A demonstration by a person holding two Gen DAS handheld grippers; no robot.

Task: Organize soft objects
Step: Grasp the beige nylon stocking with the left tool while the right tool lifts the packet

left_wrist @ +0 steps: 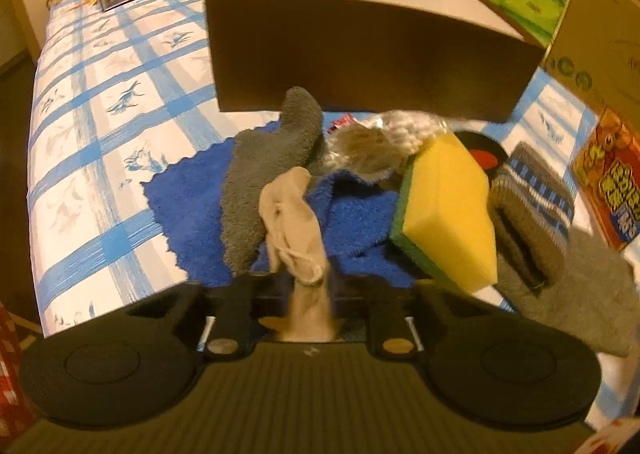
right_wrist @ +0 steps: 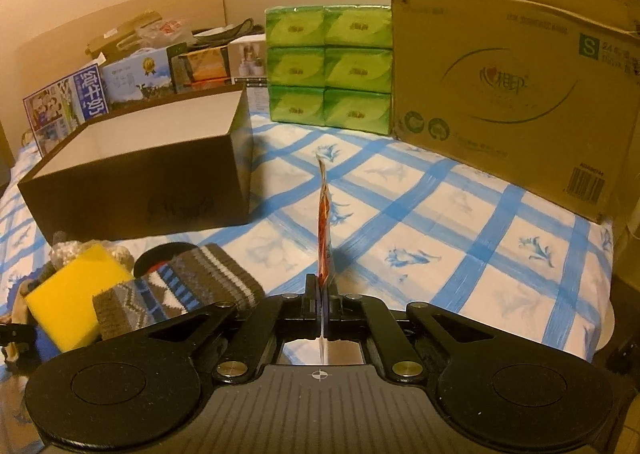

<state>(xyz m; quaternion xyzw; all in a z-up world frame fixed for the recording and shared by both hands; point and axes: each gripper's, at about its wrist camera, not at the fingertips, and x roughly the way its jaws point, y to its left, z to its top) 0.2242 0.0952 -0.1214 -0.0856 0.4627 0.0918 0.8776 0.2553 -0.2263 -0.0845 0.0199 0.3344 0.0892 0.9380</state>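
l claw (left_wrist: pixel 308 286) pinching 1 beige sock (left_wrist: pixel 290 214), 1 sponge (left_wrist: pixel 448 206), 1 box (left_wrist: pixel 360 66)

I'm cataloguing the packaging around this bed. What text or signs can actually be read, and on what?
"S": green square on the large cardboard carton.
Recycling symbols and barcodes: same carton; digits too small.
Chinese logo characters on the carton: blurred.
Blue milk box: white Chinese characters, unclear.
Green tissue packs: logo unreadable.

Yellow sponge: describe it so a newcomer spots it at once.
Start at the brown box on the checked bedspread. In front of it lies a pile on a blue towel. The sponge leans at the pile's right, beside a striped sock: the only bright yellow block, green-backed.
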